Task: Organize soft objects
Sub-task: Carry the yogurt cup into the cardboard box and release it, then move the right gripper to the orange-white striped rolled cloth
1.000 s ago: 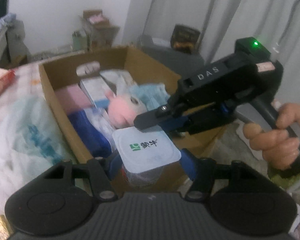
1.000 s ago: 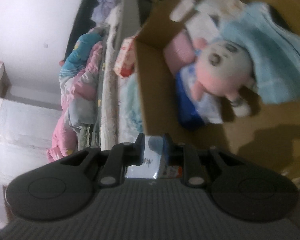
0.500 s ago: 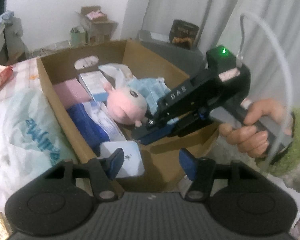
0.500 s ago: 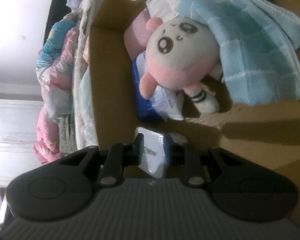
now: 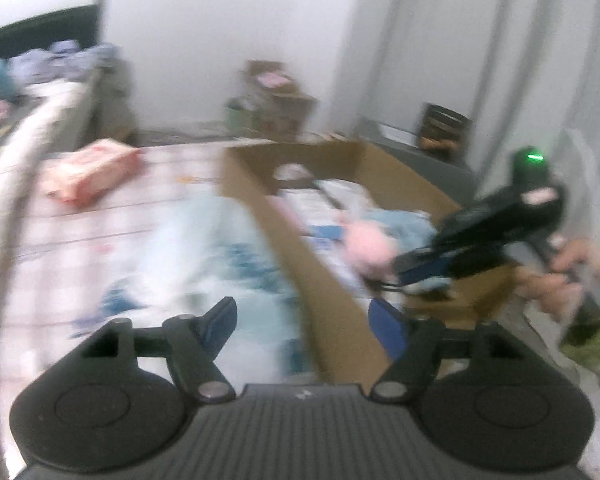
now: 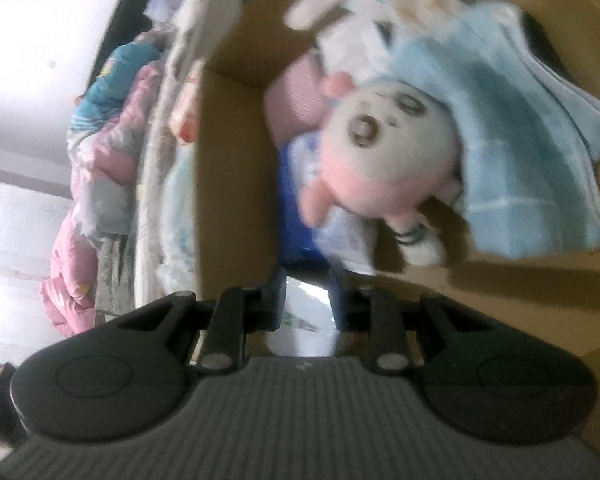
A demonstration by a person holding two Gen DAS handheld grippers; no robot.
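Note:
My left gripper (image 5: 304,320) hovers over the near wall of the cardboard box (image 5: 340,288); its jaws are opening and nothing is between them. My right gripper (image 6: 306,300) is shut on a small white pack (image 6: 304,312) low inside the box (image 6: 236,160). Beyond it lie a pink-and-white plush toy (image 6: 384,164), a light blue towel (image 6: 520,152), a blue pack (image 6: 296,216) and a pink pack (image 6: 296,96). The left wrist view is blurred; there the right gripper (image 5: 420,268) reaches into the box beside the plush toy (image 5: 364,244).
A white-and-blue plastic bag (image 5: 220,256) lies on the checked bed cover left of the box. A pink wipes pack (image 5: 88,172) sits farther back on the bed. Crumpled bedding (image 6: 100,152) is piled beyond the box. A hand (image 5: 568,276) grips the right tool.
My left gripper let go of the white pack with the green logo, which dropped into the box, then swung left towards the bed. My right gripper sank a little with its pack.

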